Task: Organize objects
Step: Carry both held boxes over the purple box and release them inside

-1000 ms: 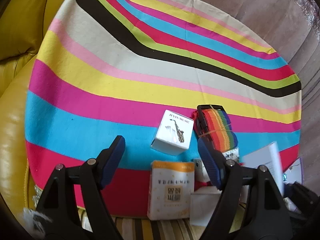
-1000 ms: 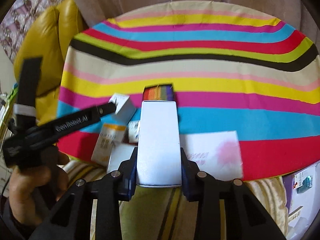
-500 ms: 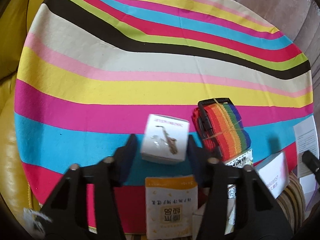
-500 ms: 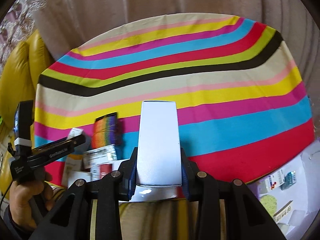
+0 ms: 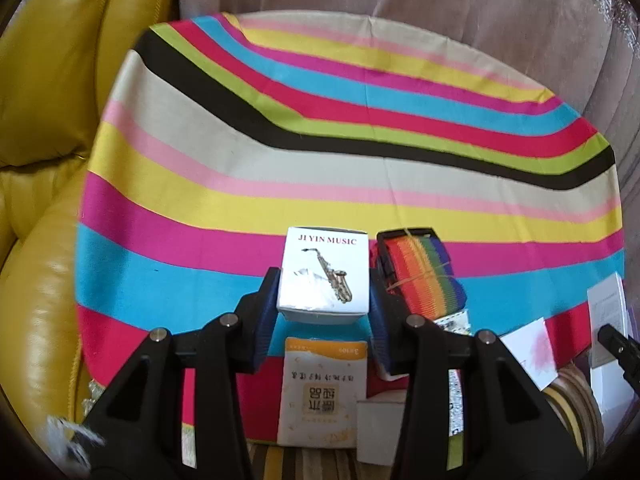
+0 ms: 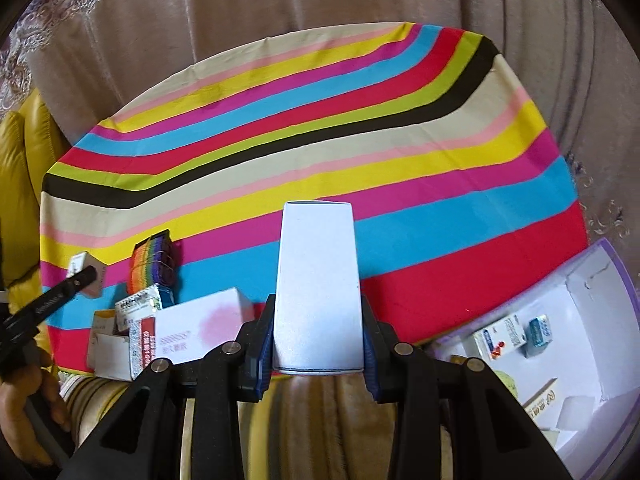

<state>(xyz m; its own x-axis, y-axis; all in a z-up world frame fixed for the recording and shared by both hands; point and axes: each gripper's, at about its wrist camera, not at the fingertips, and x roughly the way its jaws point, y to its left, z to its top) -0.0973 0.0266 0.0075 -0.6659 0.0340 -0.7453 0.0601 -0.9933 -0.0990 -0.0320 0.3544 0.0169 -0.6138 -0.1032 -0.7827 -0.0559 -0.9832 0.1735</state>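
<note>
My left gripper (image 5: 323, 294) is shut on a small white box with a saxophone picture (image 5: 325, 274) and holds it above the striped cloth (image 5: 280, 168). It also shows in the right wrist view (image 6: 86, 274). My right gripper (image 6: 318, 330) is shut on a tall plain white box (image 6: 318, 280), held over the cloth's near edge. A rolled rainbow strap (image 5: 420, 274) lies right of the saxophone box. An orange-topped white box (image 5: 324, 392) lies below my left gripper.
Several small boxes (image 6: 176, 328) are piled at the cloth's near left edge. A yellow leather sofa (image 5: 44, 140) stands at the left. A white tray (image 6: 560, 340) with small boxes sits at the right. A curtain (image 6: 320, 8) hangs behind.
My left gripper closed on the saxophone box and lifted it off the cloth. My right gripper swung right with the tall white box still in it.
</note>
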